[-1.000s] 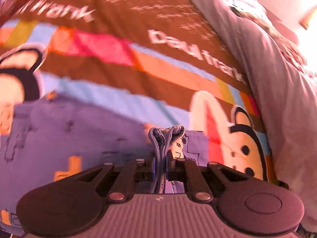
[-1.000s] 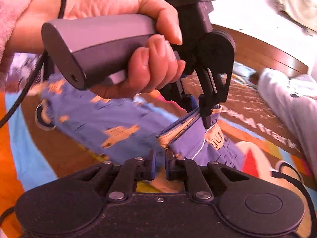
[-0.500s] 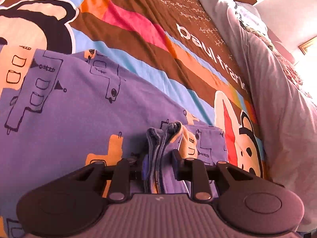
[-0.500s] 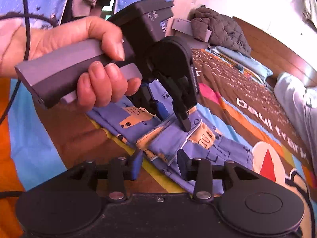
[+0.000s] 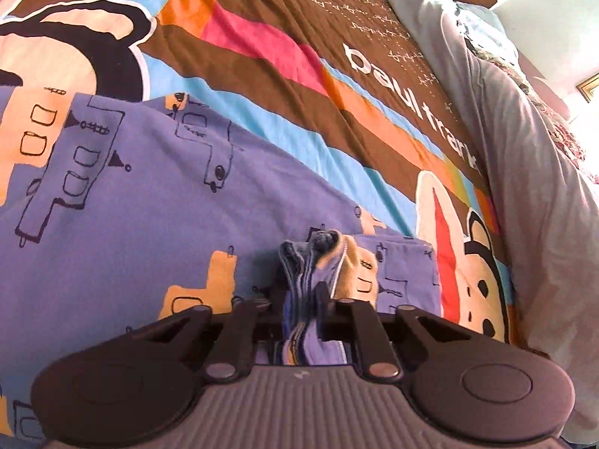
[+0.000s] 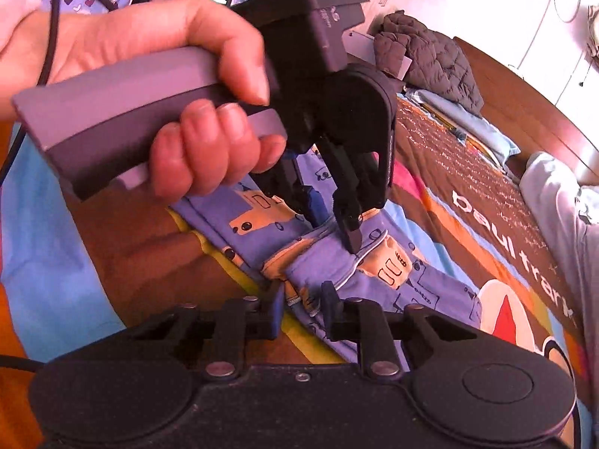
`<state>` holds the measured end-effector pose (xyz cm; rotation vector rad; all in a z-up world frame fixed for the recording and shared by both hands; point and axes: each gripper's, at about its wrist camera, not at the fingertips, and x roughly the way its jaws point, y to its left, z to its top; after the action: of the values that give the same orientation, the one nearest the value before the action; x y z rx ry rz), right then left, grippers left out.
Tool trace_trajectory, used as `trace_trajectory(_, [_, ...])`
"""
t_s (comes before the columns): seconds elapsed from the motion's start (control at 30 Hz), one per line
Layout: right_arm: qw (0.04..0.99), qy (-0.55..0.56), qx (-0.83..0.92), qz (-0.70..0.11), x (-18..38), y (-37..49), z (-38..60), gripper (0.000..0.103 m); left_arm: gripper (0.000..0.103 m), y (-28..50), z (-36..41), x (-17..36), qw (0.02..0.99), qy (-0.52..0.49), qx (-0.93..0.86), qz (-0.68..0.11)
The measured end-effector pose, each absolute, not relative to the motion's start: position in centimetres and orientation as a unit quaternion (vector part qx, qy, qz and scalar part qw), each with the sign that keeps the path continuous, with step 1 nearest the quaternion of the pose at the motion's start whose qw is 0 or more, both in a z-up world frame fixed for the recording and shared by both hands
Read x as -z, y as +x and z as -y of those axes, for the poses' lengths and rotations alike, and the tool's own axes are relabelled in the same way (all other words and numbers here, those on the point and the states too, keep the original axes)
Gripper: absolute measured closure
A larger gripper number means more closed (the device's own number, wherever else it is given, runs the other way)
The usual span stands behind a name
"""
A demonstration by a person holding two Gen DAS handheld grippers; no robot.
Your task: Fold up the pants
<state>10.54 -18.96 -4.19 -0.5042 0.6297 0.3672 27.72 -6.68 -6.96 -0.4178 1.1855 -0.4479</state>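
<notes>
While bunched, one pants (image 5: 149, 202), two tongs (image 5: 301, 299), closing.

A bed spread with a brown, striped cartoon bedspread (image 5: 374, 86) fills the room, a grey quilt (image 5: 524, 157) bunched along its far side, a dark padded jacket (image 6: 430, 56) piled beyond, near wooden flooring (image 6: 524, 112) and sunlit white walls.

Both cameras sit on the grippers and look forward and steeply down along their fingers, very near the bedspread (image 5: 374, 86). The left wrist view skims the purple pants (image 5: 149, 205) toward the far grey bedding (image 5: 524, 149). The right wrist view faces the left gripper (image 6: 329, 224) — both share the pants' bunched edge and the lettered brown stripe.
</notes>
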Motion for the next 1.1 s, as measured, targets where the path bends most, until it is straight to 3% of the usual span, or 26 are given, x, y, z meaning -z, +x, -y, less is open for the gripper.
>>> trace_trajectory(0.4, [0.922, -0.194, -0.178, -0.283, 1.1, 10.3, 18.4, 0.089, 0.093, 28.0, 3.0, 3.3, 0.784, -0.207, 0.239, -0.534])
trace_trajectory(0.77, [0.909, -0.135, -0.233, -0.318, 0.9, 12.2, 14.0, 0.09, 0.091, 28.1, -2.2, 3.4, 0.804, -0.168, 0.2, -0.534])
trace_trajectory(0.8, [0.905, -0.139, -0.238, -0.324, 1.3, 12.3, 13.4, 0.09, 0.088, 28.1, -2.3, 3.8, 0.807, -0.16, 0.191, -0.535])
trace_trajectory(0.9, [0.896, -0.156, -0.248, -0.333, 1.8, 12.2, 13.0, 0.086, 0.064, 27.4, -2.9, 4.3, 0.82, -0.147, 0.164, -0.529])
trace_trajectory(0.97, [0.897, -0.173, -0.252, -0.32, 1.3, 11.5, 14.0, 0.077, 0.047, 26.9, -3.4, 3.9, 0.824, -0.153, 0.168, -0.519])
trace_trajectory(1.0, [0.899, -0.183, -0.247, -0.311, 0.9, 11.0, 14.9, 0.072, 0.037, 26.6, -3.4, 3.5, 0.829, -0.149, 0.165, -0.513])
trace_trajectory(1.07, [0.904, -0.206, -0.225, -0.298, 0.3, 9.9, 17.3, 0.048, 0.034, 26.1, -3.1, 2.4, 0.843, -0.129, 0.153, -0.499])
trace_trajectory(1.1, [0.907, -0.214, -0.209, -0.296, 0.1, 9.5, 18.7, 0.044, 0.034, 25.9, -2.6, 1.6, 0.852, -0.11, 0.15, -0.49])
